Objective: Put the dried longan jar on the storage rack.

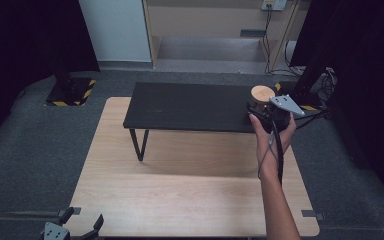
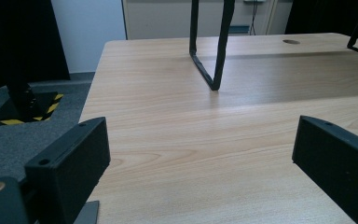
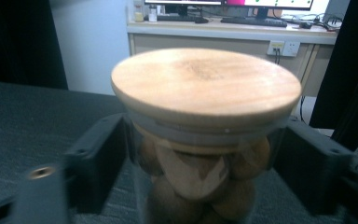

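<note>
A glass jar with a round wooden lid [image 1: 262, 93] stands at the right end of a low black bench [image 1: 190, 105] that sits on the light wooden table [image 1: 190, 185]. The person's right hand holds my right gripper [image 1: 261, 106] at the jar. In the right gripper view its two black jaws press against the sides of the jar [image 3: 205, 88], just under the lid, and brown rounded pieces show inside the glass. My left gripper [image 1: 85, 216] hangs open at the table's front left corner, nothing between its jaws [image 2: 200, 135].
One of the bench's thin black legs [image 2: 214, 70] stands on the table ahead of the left gripper. A stand base with yellow-black stripes [image 1: 72, 92] sits on the grey carpet at far left. Cables [image 1: 325, 80] lie on the floor beyond the bench's right end.
</note>
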`<action>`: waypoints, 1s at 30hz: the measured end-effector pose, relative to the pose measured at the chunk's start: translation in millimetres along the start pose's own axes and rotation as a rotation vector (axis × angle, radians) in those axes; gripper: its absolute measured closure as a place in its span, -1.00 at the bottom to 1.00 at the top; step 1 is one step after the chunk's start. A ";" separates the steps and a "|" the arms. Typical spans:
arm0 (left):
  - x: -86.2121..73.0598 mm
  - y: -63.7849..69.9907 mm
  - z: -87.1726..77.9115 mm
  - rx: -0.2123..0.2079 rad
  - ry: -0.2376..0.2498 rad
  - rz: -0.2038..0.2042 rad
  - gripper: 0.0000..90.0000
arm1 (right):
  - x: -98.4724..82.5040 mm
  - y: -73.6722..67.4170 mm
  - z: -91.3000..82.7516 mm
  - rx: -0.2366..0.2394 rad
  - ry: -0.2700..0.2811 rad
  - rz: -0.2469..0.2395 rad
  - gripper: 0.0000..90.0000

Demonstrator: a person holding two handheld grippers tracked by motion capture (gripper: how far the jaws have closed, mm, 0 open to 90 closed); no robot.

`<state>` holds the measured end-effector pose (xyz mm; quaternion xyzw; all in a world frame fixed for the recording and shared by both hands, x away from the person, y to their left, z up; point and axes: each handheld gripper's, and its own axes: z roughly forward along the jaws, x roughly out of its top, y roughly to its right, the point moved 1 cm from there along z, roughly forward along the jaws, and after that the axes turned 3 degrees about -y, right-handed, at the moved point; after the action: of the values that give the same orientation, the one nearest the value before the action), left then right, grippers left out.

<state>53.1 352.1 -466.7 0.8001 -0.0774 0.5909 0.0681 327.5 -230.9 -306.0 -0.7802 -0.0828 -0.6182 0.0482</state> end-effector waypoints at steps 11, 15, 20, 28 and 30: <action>-0.7 -0.3 -1.1 -0.003 0.000 -0.003 -0.94 | 5.0 -3.7 2.5 -0.014 -0.011 0.014 -0.95; 0.0 -0.9 -1.8 -0.002 0.003 -0.002 -0.94 | 5.1 -3.4 2.6 -0.021 -0.017 0.019 -0.97; -0.2 -1.0 -2.1 0.000 0.006 -0.003 -0.94 | 5.0 -3.1 -1.0 -0.023 -0.010 0.023 -0.97; 0.1 -0.6 -1.9 -0.006 0.005 -0.001 -0.94 | -0.9 -3.3 -17.6 -0.001 0.007 0.028 -0.97; 0.3 -0.5 -2.0 -0.006 0.007 -0.001 -0.94 | -4.4 -3.0 -22.5 0.004 0.015 0.028 -0.96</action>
<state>51.4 353.0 -465.8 0.7979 -0.0787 0.5935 0.0709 304.4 -232.3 -305.1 -0.7766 -0.0726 -0.6230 0.0589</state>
